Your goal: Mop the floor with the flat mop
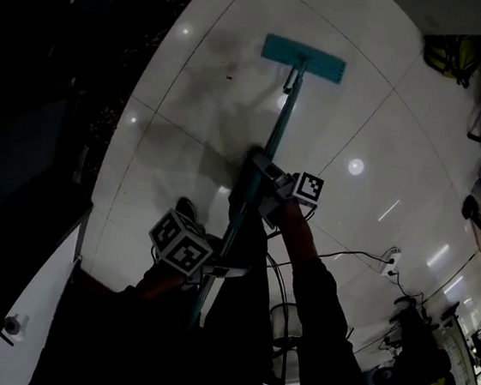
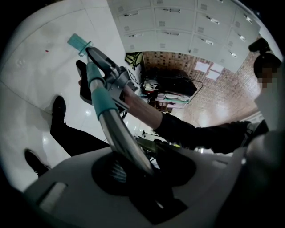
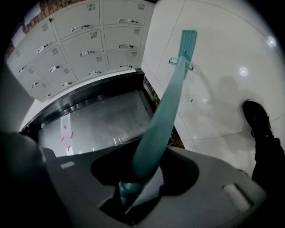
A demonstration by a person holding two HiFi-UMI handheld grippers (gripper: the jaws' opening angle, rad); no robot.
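The flat mop's teal head lies flat on the white tiled floor far ahead of me. Its pole slants back toward my body. My right gripper is shut on the teal part of the pole, higher toward the head. Lower down, my left gripper is shut on the pole's end. In the left gripper view the grey metal pole runs out between the jaws of my left gripper. In the right gripper view the teal pole leaves my right gripper and reaches the mop head.
My black shoes stand on the tiles beside the pole. Grey lockers and a low dark glass-fronted unit line the left. A cable and power strip lie to the right. A small red speck marks the floor near the head.
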